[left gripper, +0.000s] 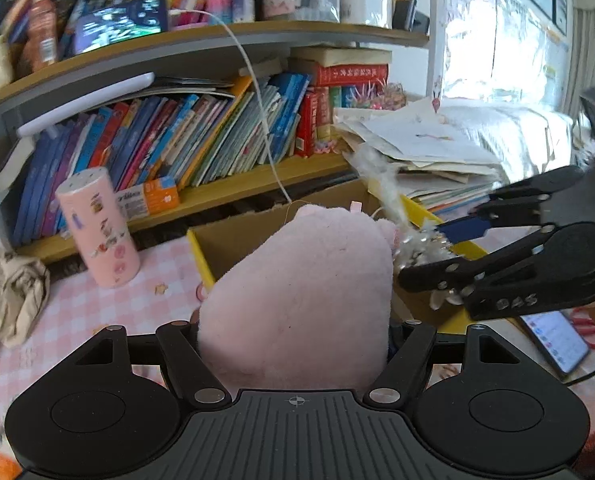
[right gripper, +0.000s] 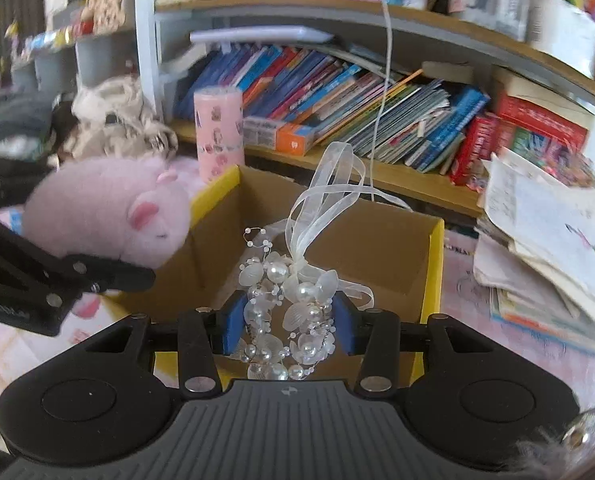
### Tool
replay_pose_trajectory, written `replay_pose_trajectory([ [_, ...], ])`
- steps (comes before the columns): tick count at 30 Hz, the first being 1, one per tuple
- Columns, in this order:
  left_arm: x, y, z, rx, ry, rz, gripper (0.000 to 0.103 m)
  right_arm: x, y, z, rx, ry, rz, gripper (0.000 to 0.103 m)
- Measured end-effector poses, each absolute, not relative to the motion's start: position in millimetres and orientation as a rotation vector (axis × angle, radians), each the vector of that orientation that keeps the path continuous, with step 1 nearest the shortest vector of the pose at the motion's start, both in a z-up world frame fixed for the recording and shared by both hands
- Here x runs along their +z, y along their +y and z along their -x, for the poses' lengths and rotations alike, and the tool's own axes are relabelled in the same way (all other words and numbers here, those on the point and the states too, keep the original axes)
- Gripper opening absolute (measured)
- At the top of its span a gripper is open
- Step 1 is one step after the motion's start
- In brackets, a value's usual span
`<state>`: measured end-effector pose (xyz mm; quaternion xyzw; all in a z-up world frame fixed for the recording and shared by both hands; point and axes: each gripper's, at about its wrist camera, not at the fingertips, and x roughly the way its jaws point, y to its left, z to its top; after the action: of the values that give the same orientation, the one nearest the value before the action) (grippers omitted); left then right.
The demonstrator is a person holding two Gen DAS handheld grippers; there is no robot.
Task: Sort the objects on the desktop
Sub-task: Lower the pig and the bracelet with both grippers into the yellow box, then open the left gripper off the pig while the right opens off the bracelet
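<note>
Left wrist view first, from left to right: we saw a crumpled beige cloth (left gripper: 9,292) at the left edge of the desk (left gripper: 77,320), which carried a pink checked cover. Near it a pink cylinder container (left gripper: 97,228) stood upright in front of the lower bookshelf (left gripper: 233,190) full of leaning books. In the middle, our left hand-held gripper (left gripper: 293,340) was closed around a pink plush toy (left gripper: 297,292); the toy filled the space between the fingers and hid their tips. Behind the toy was an open cardboard box (left gripper: 233,236) with yellow edges. To the right, our right hand-held gripper (left gripper: 437,248) reached over the box, holding a pearl hair ornament (left gripper: 421,246). Behind it lay a pile of papers (left gripper: 429,148), and a tablet (left gripper: 553,340) lay at the lower right.

From the right wrist view, the plush toy (right gripper: 109,212) was at the left, over the left wall of the box (right gripper: 377,240), with one finger of the left hand-held gripper (right gripper: 109,270) under it. In the middle, the right hand-held gripper (right gripper: 289,320) held the pearl hair ornament (right gripper: 285,300) between its blue pads (right gripper: 233,324), above the open box. White ribbons of the ornament rose up over the box. The pile of papers (right gripper: 549,232) was at the right.
</note>
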<state>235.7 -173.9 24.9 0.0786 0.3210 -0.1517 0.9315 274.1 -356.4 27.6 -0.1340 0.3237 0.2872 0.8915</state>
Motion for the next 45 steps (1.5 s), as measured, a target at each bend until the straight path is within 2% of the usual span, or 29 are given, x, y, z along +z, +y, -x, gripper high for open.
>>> replay_pose_trajectory([
  [10,-9,-205,-314,-0.279,0.799,-0.382,0.073,-18,-324,-358,0.679,0.702,0.709,0.044],
  [19,-41,-220,-355,-0.286,0.920,-0.512,0.076,-51,-302,-397,0.778,0.798,0.963,0.045],
  [30,-50,-227,-359,-0.284,0.946,-0.563,0.080,-61,-294,-410,0.854,0.871,0.968,0.049],
  [34,-52,-228,-357,-0.290,0.944,-0.582,0.084,-57,-295,-409,0.862,0.862,0.947,0.066],
  [36,-53,-228,-353,-0.287,0.941,-0.588,0.088,-55,-296,-407,0.860,0.854,0.937,0.070],
  [45,-35,-226,-333,-0.262,0.876,-0.589,0.092,-35,-306,-396,0.848,0.821,0.851,0.075],
])
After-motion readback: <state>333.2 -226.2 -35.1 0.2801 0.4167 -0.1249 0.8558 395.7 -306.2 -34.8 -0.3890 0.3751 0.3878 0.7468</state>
